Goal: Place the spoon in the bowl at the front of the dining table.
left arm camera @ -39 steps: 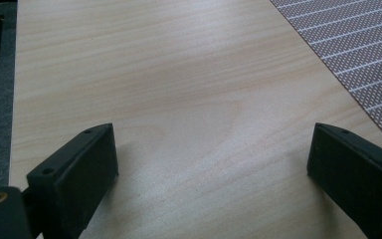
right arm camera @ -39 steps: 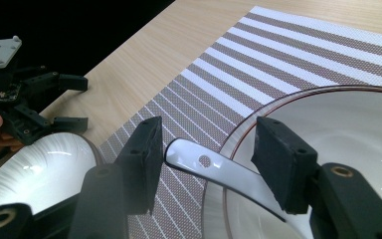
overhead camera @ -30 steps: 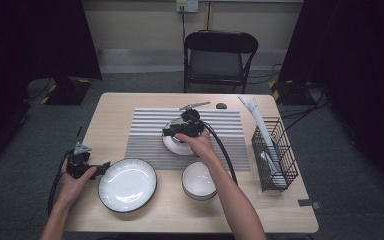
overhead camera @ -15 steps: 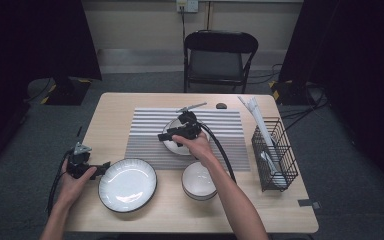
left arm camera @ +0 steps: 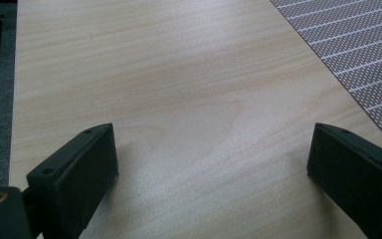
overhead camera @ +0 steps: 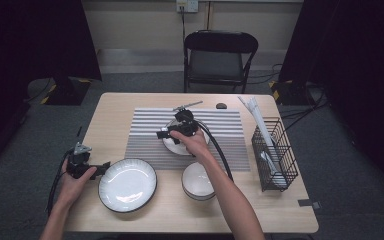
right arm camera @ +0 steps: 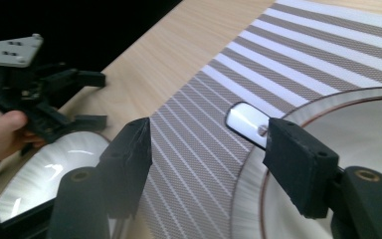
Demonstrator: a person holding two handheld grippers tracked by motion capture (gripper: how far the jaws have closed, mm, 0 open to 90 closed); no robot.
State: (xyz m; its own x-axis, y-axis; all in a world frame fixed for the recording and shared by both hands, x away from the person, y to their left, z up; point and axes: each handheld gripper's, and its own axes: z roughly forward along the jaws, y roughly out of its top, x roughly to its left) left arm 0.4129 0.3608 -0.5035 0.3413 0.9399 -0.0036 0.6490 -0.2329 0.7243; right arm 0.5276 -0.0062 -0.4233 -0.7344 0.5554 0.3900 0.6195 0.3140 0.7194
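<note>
One wooden table (overhead camera: 290, 210) carries a striped mat (overhead camera: 230, 130); dark curtains (overhead camera: 40, 40) behind.

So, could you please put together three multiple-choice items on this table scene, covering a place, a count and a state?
1. Where does the wire basket stand?
A. At the table's right edge
B. On the chair
C. On the striped mat

2. How many round white dishes are on the table?
A. One
B. Three
C. Five

3. How do the left gripper's jaws stand?
A. Shut on a plate
B. Shut on nothing
C. Wide open over bare wood

Answers:
1 A: the basket sits beside the striped mat, near the right edge.
2 B: the black-rimmed plate, the bowl and the dish under the right gripper.
3 C: table shows between the jaws.
</note>
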